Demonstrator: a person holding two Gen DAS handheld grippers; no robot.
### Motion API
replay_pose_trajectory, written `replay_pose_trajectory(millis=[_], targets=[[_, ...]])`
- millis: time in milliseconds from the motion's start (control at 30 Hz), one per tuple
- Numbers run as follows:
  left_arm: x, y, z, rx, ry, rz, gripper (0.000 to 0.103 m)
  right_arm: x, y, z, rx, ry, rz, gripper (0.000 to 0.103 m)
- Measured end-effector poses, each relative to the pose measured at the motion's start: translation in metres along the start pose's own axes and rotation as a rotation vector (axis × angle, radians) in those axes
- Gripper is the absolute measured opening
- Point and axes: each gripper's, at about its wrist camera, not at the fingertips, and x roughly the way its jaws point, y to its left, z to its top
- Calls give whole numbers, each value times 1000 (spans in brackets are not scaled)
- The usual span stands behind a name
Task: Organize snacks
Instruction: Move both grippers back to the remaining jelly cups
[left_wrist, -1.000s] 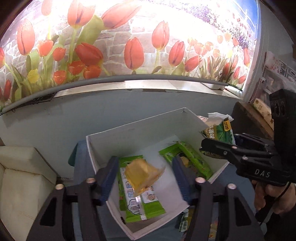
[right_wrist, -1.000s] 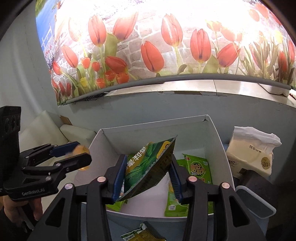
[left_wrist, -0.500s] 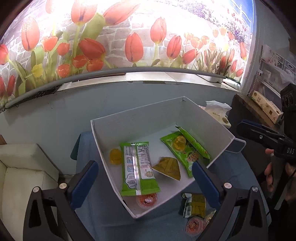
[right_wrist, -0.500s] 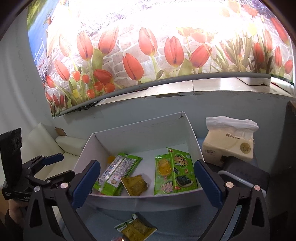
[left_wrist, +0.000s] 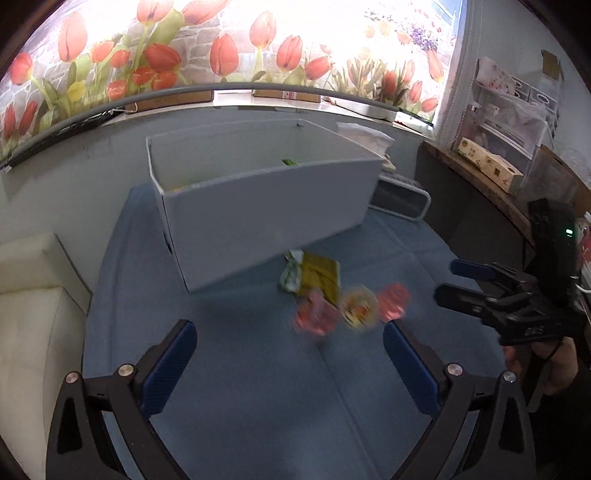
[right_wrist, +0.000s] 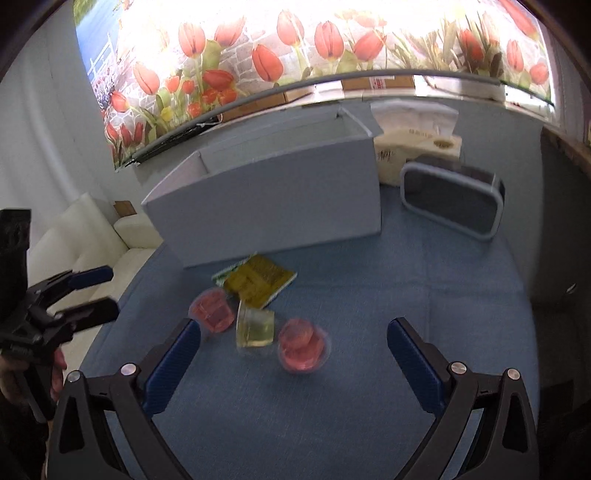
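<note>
Right wrist: right claw (right_wrist: 293, 363) and left claw (left_wrist: 290, 360) spread, empty; jelly cups (right_wrist: 303, 345) at 12 on blue cloth counter (right_wrist: 369, 369); box (right_wrist: 280, 206) wall beyond.

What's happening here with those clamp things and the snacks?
A person holds a grabbing tool in each hand and is sorting snacks into the white box. Right now the left tool and right tool are both open and empty, hovering over the blue cloth. Left to pick up: two pink jelly cups, a yellow jelly cup and a yellow-green packet lying in front of the box.
</note>
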Motion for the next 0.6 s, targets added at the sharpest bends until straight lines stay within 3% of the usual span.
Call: replay_pose_trajectory(millis=[200,300,367,433,500,600], targets=[[-19,-15,-32,-52,9,-48,103,20,3,-11,-55,45,-49,100],[-19,-13,-40,-79,23,-54,103,36,6,-10,-95,75,-62,83],[-18,-11,-44,-102,33,-56,103,51,7,-9,-117,131,-80,62],[-19,-9,-46,-113,31,-56,103,62,7,-11,-141,161,-90,59],[-18,-8,-46,-118,33,-58,103,62,9,-12,-165,139,-76,48],[-13,-8,-41,-109,33,-49,103,58,9,-12,-151,115,-60,41]])
